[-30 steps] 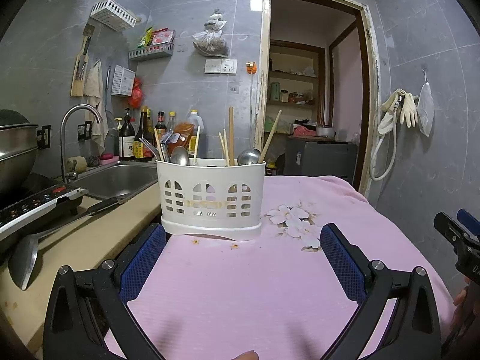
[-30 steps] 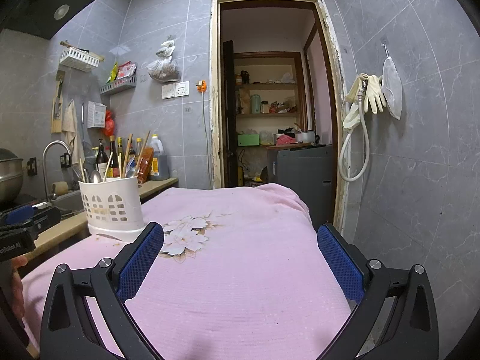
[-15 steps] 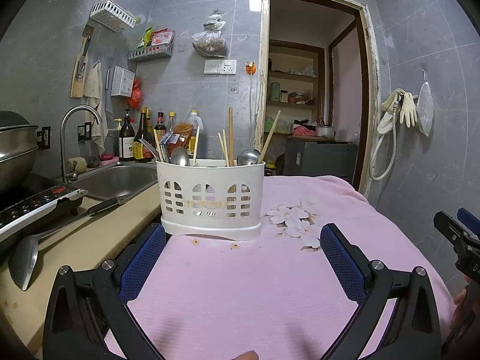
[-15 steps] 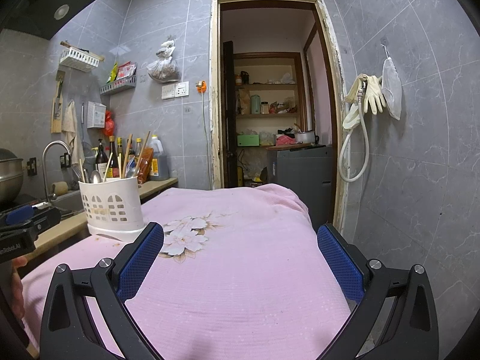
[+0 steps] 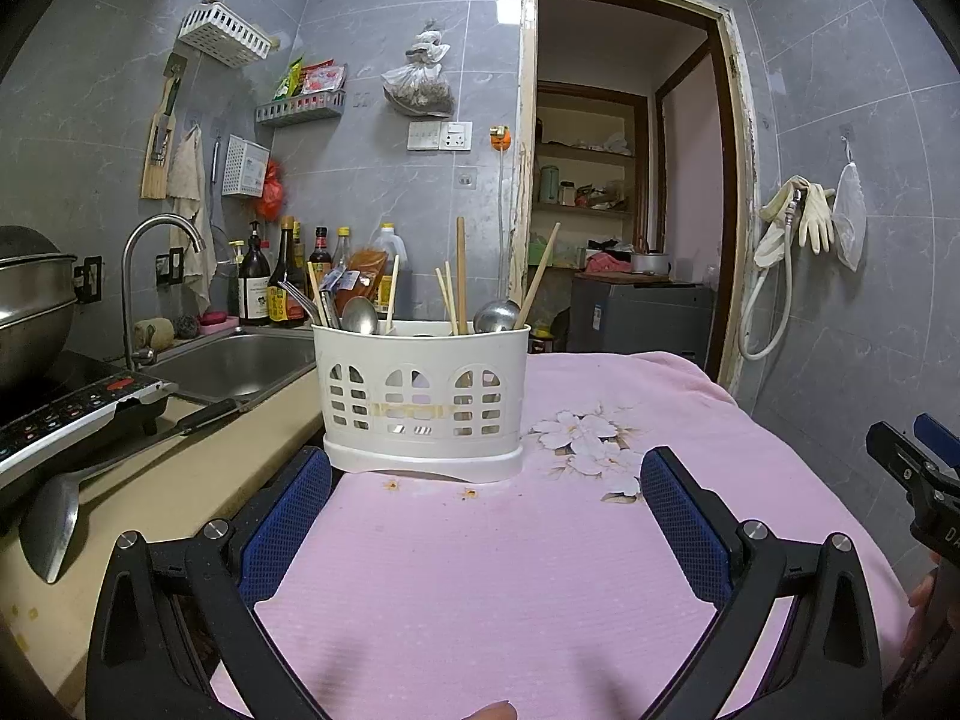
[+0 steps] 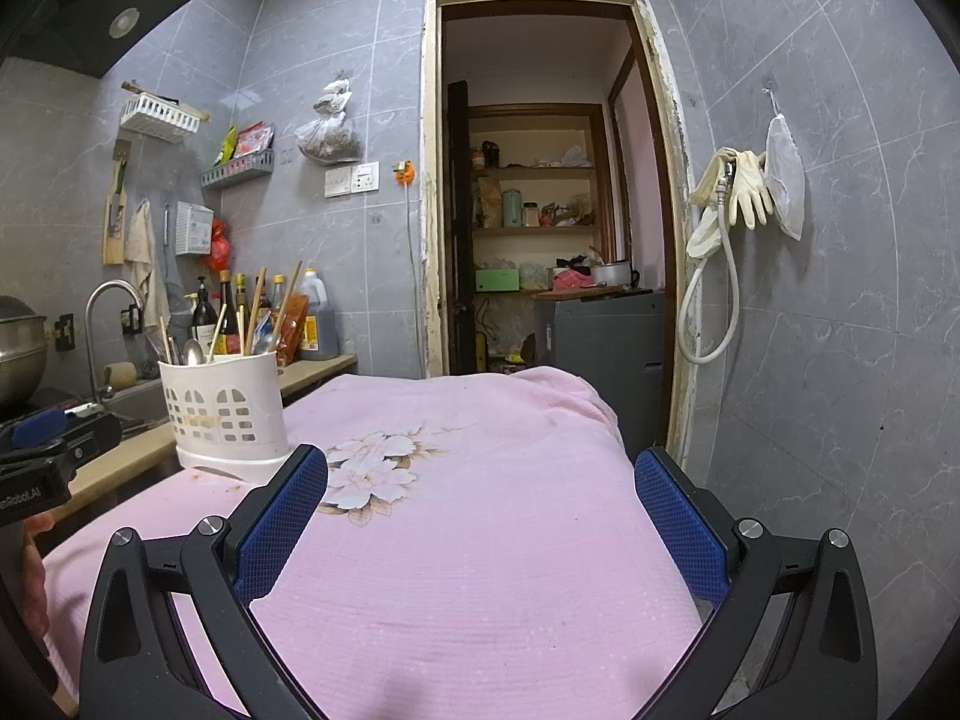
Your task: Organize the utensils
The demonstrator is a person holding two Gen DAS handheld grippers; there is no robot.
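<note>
Nothing moved; utensil caddy (image 5: 423, 396) just ahead of left gripper (image 5: 485, 477).

A pink cloth (image 5: 540, 570) with a white flower print (image 5: 591, 444) is covering the table, a white caddy (image 5: 420, 396) of chopsticks and spoons is standing on it near its left edge, and a ladle (image 5: 54, 516) is lying on the beige counter (image 5: 174, 480) beside it.
</note>
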